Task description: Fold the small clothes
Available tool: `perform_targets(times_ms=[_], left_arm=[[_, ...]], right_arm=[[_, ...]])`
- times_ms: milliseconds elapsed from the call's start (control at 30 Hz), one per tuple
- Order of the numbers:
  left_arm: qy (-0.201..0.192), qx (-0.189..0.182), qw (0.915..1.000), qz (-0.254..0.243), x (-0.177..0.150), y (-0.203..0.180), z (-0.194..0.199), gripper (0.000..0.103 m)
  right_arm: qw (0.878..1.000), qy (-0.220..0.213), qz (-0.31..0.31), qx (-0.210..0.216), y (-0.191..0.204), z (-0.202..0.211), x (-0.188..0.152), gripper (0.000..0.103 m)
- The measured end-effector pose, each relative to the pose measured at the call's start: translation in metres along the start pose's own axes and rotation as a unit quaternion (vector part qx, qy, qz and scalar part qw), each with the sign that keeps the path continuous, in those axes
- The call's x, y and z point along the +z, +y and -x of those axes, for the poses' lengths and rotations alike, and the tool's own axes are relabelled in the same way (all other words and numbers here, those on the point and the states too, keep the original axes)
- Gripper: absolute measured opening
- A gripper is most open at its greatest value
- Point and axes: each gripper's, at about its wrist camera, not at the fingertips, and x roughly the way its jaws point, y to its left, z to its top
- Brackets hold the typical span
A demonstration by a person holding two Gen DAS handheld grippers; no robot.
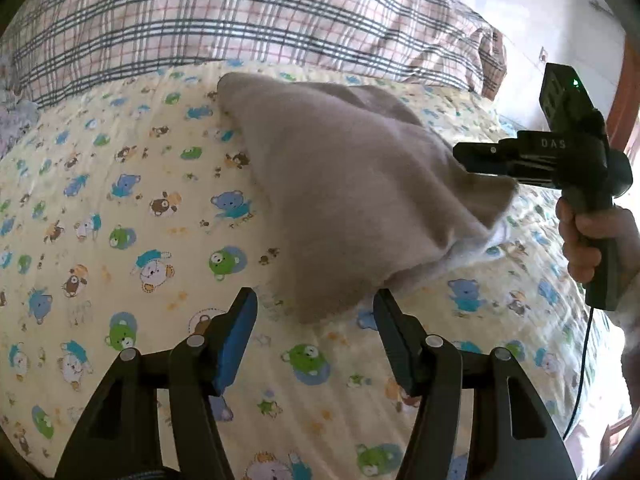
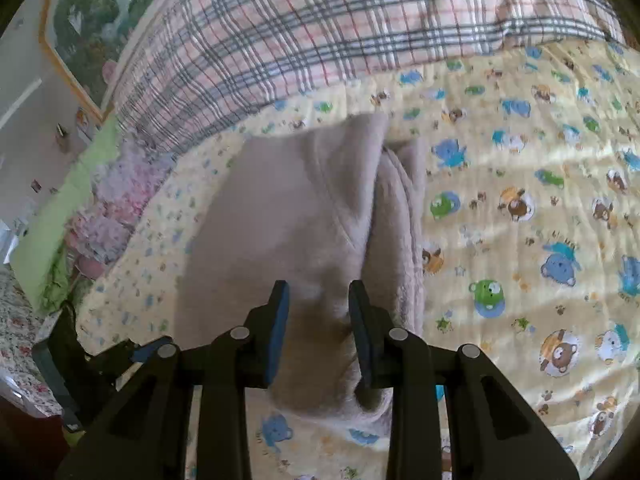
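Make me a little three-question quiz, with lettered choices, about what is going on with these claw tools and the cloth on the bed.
1. Where does the beige garment lie?
A. on the bear-print sheet
B. on the floor
C. in a basket

2. What colour are the pads on the left gripper fingers?
A. red
B. blue
C. white

3. What is the right gripper doing?
A. hanging open, away from the cloth
B. gripping the plaid blanket
C. pinching the garment and lifting one edge

Answers: 1 A, the garment's far end rests on the sheet; 2 B, blue pads show in the left wrist view; 3 C, cloth bunches between its fingers and rises from the sheet.
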Motion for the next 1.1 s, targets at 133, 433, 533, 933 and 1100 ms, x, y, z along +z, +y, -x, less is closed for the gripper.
perform_targets(times_ms=[133,433,533,933,1100], left_arm=[[0.028,0.038,0.9989,0.002,0.003,0.001,-0.030,0.061],[0.021,0.064,0.9975,0.021,0.005,0.003,-0.034,0.045],[0.021,0.063,0.9972,0.035,0.005,0.009,-0.031,0.043],[0.041,0.058,0.9952,0.067,-0.001,0.013,-0.029,0.039],[0.053,0.053,0.9959,0.052,-0.003,0.010,-0.026,0.041]], right_arm=[[0.999,0.006,0.022,-0.034,0.002,-0.009,-0.002,0.039],[0.997,0.017,0.058,-0.053,0.014,-0.022,-0.004,0.011],[0.998,-0.054,0.026,0.003,0.022,0.029,0.005,0.008],[0.998,-0.029,-0.044,-0.037,-0.032,0.010,-0.032,0.008],[0.997,-0.045,-0.052,-0.043,-0.033,0.008,-0.032,0.008]])
